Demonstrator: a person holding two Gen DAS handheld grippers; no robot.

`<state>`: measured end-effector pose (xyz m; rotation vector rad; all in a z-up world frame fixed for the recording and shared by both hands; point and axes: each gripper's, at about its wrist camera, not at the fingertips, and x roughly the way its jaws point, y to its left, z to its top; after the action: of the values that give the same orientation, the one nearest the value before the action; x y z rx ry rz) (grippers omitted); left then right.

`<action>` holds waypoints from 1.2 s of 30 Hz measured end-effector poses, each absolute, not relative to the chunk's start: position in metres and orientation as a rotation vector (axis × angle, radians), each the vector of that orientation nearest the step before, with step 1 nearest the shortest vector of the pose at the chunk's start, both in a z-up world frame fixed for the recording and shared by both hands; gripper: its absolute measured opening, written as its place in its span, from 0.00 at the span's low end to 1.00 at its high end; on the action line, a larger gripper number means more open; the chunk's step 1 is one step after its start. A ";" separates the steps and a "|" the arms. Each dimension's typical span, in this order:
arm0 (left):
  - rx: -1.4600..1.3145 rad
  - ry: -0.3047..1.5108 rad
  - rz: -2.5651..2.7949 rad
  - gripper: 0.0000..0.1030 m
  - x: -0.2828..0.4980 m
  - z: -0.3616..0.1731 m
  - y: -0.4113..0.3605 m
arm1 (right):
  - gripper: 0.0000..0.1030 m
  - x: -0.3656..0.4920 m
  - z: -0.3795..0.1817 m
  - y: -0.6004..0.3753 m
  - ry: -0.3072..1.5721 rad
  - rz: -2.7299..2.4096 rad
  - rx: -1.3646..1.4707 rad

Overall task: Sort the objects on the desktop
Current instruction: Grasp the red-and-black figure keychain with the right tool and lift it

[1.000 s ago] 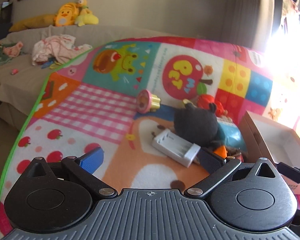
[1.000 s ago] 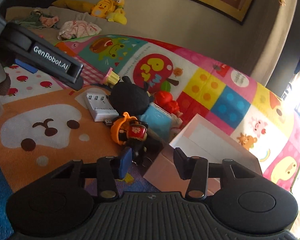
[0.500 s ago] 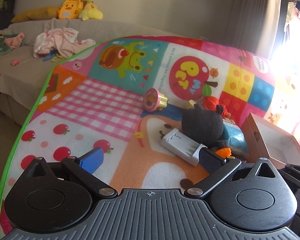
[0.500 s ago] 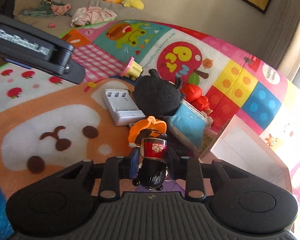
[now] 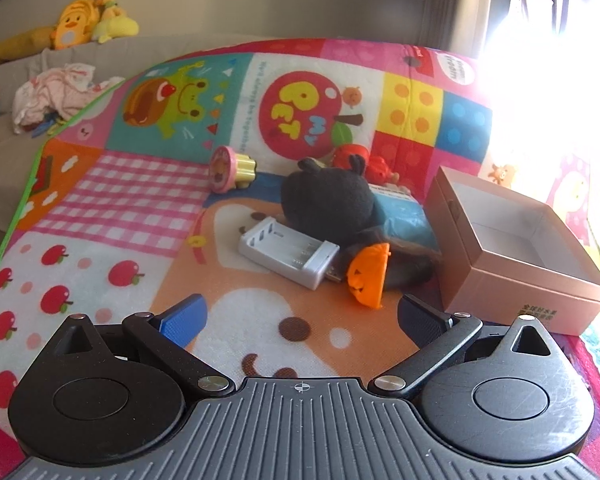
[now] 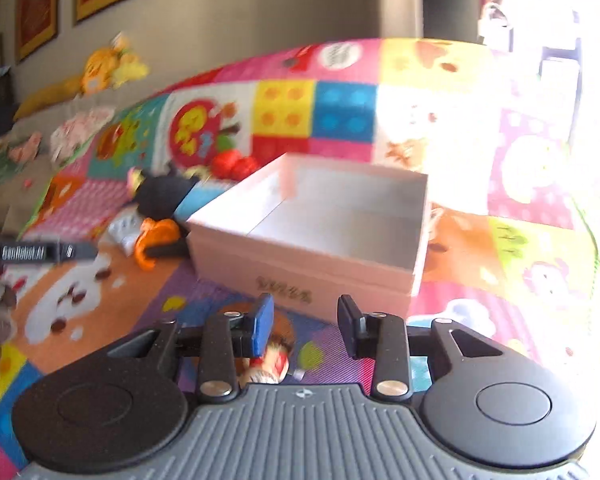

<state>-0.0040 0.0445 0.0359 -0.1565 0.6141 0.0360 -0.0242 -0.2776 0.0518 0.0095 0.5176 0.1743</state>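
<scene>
My left gripper is open and empty, low over the play mat, short of the toy pile. That pile holds a white battery charger, a black plush, an orange pumpkin piece, a blue packet and a red toy. An empty cardboard box stands right of the pile. My right gripper hangs before the box's near wall, jaws opening, nothing pressed between them. A small red-shirted figure shows just below its blue left pad; resting or falling, I cannot tell.
A pink and yellow stamp toy lies left of the plush. Beyond the mat's green edge is a grey sofa with clothes and yellow plush toys. Strong window glare washes out the right side.
The right gripper closed on the small figure at the pile, swung right to the box front, and its jaws have parted with the figure below them. The left gripper shifted slightly, staying open.
</scene>
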 end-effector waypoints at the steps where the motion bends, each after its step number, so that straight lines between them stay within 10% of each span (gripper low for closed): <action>1: -0.153 0.620 0.035 1.00 -0.002 0.036 0.042 | 0.48 -0.018 0.053 -0.282 0.501 0.106 0.013; 9: -0.097 0.621 -0.018 1.00 -0.004 0.035 0.024 | 0.28 0.059 0.029 -0.281 0.556 0.051 -0.048; 20: -0.052 0.649 -0.025 1.00 0.001 0.024 0.024 | 0.28 0.087 0.028 -0.255 0.462 0.098 -0.168; 25: 0.004 0.620 -0.023 0.98 0.004 0.024 0.021 | 0.51 0.041 0.044 -0.272 0.410 0.118 -0.106; 28: 0.064 0.612 -0.055 0.72 0.011 0.025 0.011 | 0.59 0.013 0.043 -0.281 0.454 0.188 -0.042; 34: 0.172 0.598 -0.067 0.56 0.041 0.017 -0.014 | 0.67 -0.018 0.014 -0.272 0.544 0.234 -0.002; 36: 0.191 0.607 -0.058 0.33 0.050 0.014 -0.017 | 0.67 -0.019 0.004 -0.268 0.574 0.232 0.009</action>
<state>0.0497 -0.0172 0.0136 0.1909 0.6065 -0.0576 -0.0192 -0.2682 0.0037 0.0088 0.5740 0.2316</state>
